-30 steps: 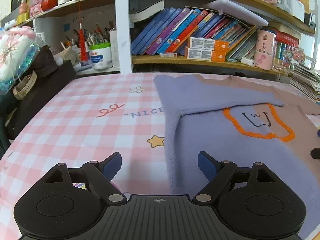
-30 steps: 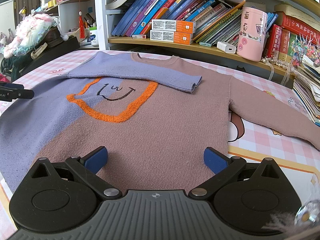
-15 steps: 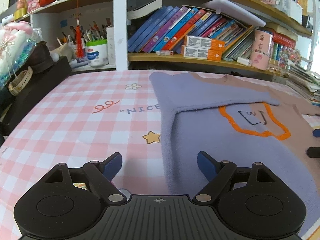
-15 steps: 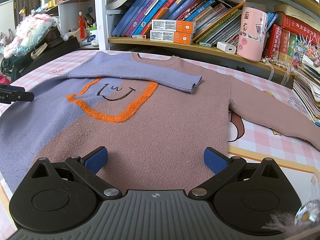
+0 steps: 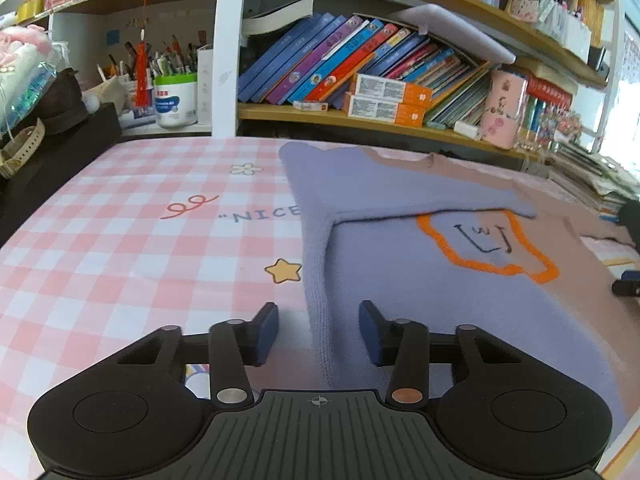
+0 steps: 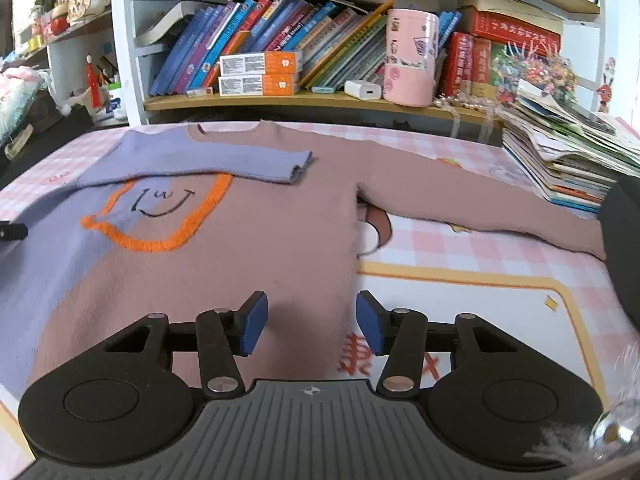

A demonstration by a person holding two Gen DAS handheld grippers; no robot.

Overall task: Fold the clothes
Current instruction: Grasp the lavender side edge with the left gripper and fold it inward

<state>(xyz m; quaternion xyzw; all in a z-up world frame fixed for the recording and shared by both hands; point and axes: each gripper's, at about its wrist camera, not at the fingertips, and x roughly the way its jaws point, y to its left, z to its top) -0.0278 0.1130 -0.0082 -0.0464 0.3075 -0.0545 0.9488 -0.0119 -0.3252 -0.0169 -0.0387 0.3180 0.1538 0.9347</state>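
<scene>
Sweater (image 6: 248, 240) lies flat on the checked tablecloth (image 5: 120, 248), purple sleeve (image 6: 224, 158) already folded across its chest. We've got the left gripper (image 5: 318, 330) straddling the purple side edge and the right gripper (image 6: 308, 326) over the brown edge, both closing half-narrowed, pads not yet pinching, probably so we can fold the sides in.

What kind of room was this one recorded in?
Probably a home study or child's room: crowded bookshelves of children's books, a pen pot, and a sweater spread on a pink checked tablecloth.

Both wrist views look low and forward across the sweater (image 5: 420, 280) (image 6: 248, 248) toward the bookshelf (image 5: 360, 116) (image 6: 312, 100).
</scene>
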